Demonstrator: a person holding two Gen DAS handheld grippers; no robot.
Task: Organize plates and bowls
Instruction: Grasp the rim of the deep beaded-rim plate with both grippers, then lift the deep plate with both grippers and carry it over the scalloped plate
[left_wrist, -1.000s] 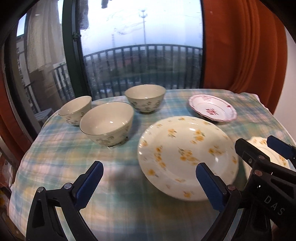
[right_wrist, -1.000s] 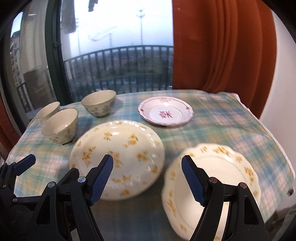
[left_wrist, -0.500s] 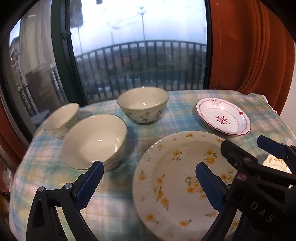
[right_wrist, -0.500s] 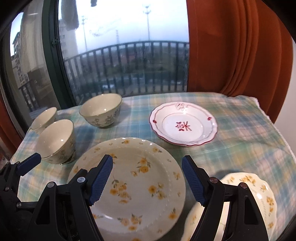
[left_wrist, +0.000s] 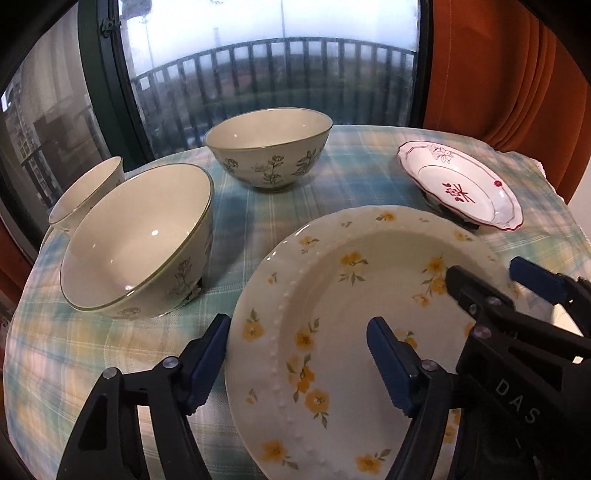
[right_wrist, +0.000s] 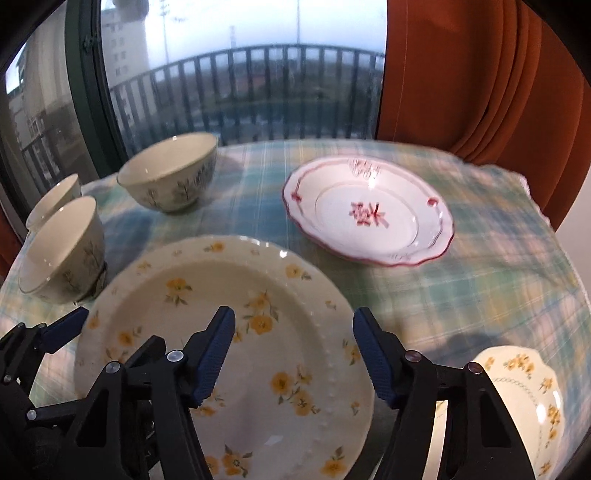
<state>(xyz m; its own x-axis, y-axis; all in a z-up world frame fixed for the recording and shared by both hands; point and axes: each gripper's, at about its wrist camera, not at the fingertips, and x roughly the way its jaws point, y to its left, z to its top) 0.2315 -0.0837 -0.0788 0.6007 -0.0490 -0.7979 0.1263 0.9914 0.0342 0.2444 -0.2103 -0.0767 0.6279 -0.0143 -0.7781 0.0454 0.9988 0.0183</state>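
- Left wrist view: the left tool (left_wrist: 297, 363) hangs open and holds nothing, its ribbed blue pads set on black plastic arms. The left pad sits just outside the near-left rim of the big plate (left_wrist: 332, 306), and the right pad is over the plate's well.
- The big plate is glossy cream china, round, with a beaded ridge inside the rim and scattered yellow flowers. It lies on the checked cloth of the worktop (left_wrist: 110, 343), a soft weave in pale green, blue and yellow.
- To the left stands a deep cream bowl (left_wrist: 136, 240) with a thin dark rim line and grey sprigs on its outside. A smaller bowl (left_wrist: 86, 195) peeks out behind it, and a third bowl (left_wrist: 267, 149) stands farther back.
- At far right lies a small white plate (left_wrist: 461, 188) with a wavy red edge and a red flower.
- The right tool (left_wrist: 509, 284) enters at right over the big plate's right side.
- Right wrist view: the right tool (right_wrist: 293, 354) is open and empty above the big plate's near-right part.
- A scalloped cream plate (right_wrist: 524, 391) with yellow flowers lies at near right, partly hidden by the tool's arm.
- An orange curtain (right_wrist: 480, 74) hangs in folds at far right.
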